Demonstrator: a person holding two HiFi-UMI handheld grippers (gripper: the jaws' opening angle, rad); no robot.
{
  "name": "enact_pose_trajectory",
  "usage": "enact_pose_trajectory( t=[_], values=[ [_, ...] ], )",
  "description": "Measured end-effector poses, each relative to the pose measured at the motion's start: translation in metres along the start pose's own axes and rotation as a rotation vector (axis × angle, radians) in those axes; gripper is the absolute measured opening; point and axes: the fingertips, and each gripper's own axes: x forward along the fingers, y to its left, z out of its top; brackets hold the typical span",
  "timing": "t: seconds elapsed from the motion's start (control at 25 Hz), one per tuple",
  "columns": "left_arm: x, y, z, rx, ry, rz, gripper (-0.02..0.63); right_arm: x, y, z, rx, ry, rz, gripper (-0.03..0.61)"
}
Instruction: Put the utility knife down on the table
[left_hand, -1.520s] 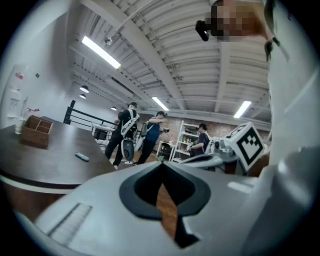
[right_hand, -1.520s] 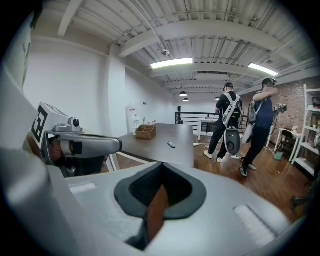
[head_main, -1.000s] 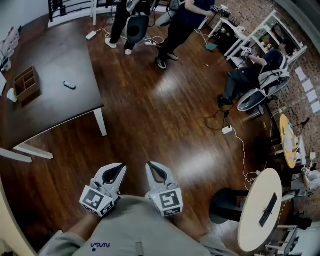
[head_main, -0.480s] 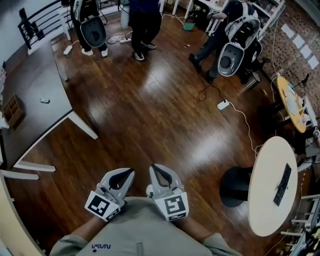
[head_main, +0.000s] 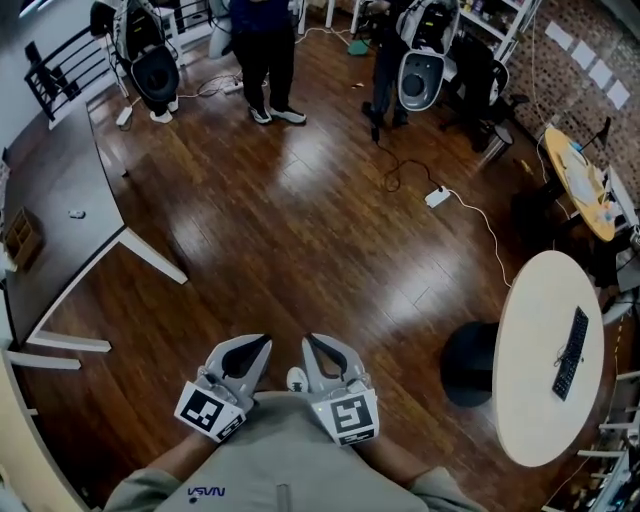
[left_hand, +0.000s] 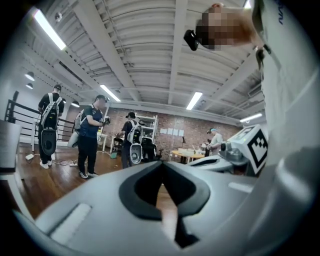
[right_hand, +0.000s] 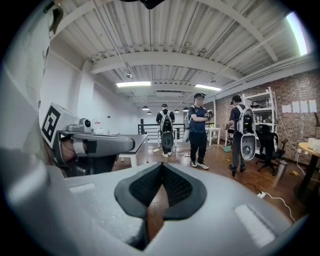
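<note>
My left gripper (head_main: 262, 342) and right gripper (head_main: 310, 340) are held side by side close to the person's body, above the wooden floor. Both are shut with nothing between the jaws. In the left gripper view the left gripper (left_hand: 161, 164) has its tips meeting on empty air, and so does the right gripper (right_hand: 162, 165) in the right gripper view. A small pale object (head_main: 76, 213), probably the utility knife, lies on the dark table (head_main: 70, 170) at the far left, well away from both grippers.
A wooden box (head_main: 20, 237) stands at the dark table's left end. A round white table (head_main: 530, 400) with a keyboard (head_main: 571, 352) and a black stool (head_main: 468, 362) are at the right. Several people stand at the back. A cable and power strip (head_main: 437, 197) lie on the floor.
The head view has swung to the right: the dark table has slid to the left edge and the round white table has come further in. Both grippers stay shut, side by side.
</note>
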Motion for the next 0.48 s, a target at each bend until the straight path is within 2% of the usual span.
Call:
enact_pose_trajectory(
  t=[0.48],
  values=[
    [0.015,-0.020,-0.013,-0.008,0.027,-0.019,0.002,-0.022,-0.020,-0.013,0.004,0.002,-0.031,0.002]
  ],
)
